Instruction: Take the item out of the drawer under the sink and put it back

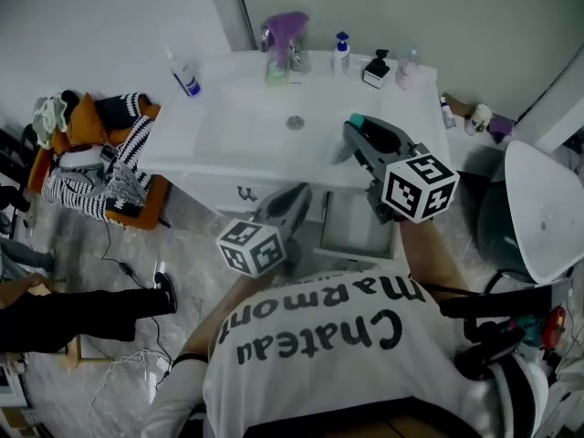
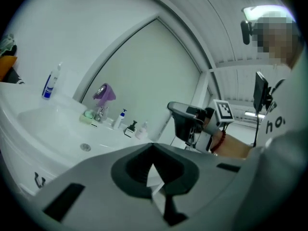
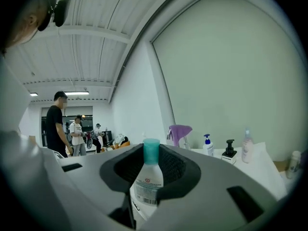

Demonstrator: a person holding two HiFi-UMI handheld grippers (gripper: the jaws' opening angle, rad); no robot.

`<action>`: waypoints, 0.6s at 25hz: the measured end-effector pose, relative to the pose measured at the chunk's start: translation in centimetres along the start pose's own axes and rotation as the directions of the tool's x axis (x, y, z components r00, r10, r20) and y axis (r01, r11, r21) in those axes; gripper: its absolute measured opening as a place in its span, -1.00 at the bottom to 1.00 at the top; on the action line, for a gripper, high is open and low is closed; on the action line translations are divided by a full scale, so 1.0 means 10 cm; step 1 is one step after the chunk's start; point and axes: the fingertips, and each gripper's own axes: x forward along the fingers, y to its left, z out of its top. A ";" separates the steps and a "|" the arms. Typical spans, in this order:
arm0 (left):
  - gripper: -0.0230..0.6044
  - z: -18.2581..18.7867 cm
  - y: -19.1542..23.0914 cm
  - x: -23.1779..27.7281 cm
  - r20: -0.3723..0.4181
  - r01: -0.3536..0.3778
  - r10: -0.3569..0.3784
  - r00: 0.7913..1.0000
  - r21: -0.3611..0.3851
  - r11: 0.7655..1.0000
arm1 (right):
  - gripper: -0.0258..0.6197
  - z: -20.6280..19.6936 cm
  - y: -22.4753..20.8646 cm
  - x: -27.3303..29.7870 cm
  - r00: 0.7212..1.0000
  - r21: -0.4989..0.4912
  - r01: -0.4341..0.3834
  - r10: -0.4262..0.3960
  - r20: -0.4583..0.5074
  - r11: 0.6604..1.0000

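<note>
Right gripper view is showing the bottle (image 3: pixel 146 179), white with a teal cap, sitting in the notch between the jaws. The jaws are pressing on its sides and the cap is pointing out past the tips. Head view is placing the right gripper (image 1: pixel 370 144) over the front right edge of the sink counter (image 1: pixel 228 121), above the open drawer (image 1: pixel 356 231) under that edge. The bottle is therefore looking clear of the drawer, so I am judging the taking-out as done and the putting-back as not yet done. Gripping the body along the jaws' line is probably keeping the bottle from swinging. The left gripper (image 1: pixel 285 210) is hanging before the counter's front edge, beside the drawer. Its jaws are drawn nearly together with nothing between them, and it is likely waiting to push the drawer shut.
</note>
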 end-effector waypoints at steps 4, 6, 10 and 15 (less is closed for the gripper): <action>-0.90 0.18 0.30 -0.20 -0.009 0.037 -0.037 0.999 0.007 0.999 | -0.61 -0.01 0.17 0.27 0.998 0.010 0.056 -0.056 0.012 0.998; -0.90 0.26 0.43 -0.30 -0.016 0.053 -0.053 0.998 0.013 0.998 | -0.61 -0.01 0.27 0.40 0.997 0.009 0.074 -0.074 0.016 0.997; -0.90 0.33 0.61 -0.45 -0.046 0.093 -0.091 0.995 0.035 0.995 | -0.61 -0.01 0.45 0.61 0.994 -0.012 0.111 -0.110 0.023 0.994; -0.90 0.39 0.77 -0.51 -0.063 0.130 -0.125 0.990 0.069 0.989 | -0.61 -0.01 0.61 0.80 0.992 -0.022 0.125 -0.124 0.026 0.992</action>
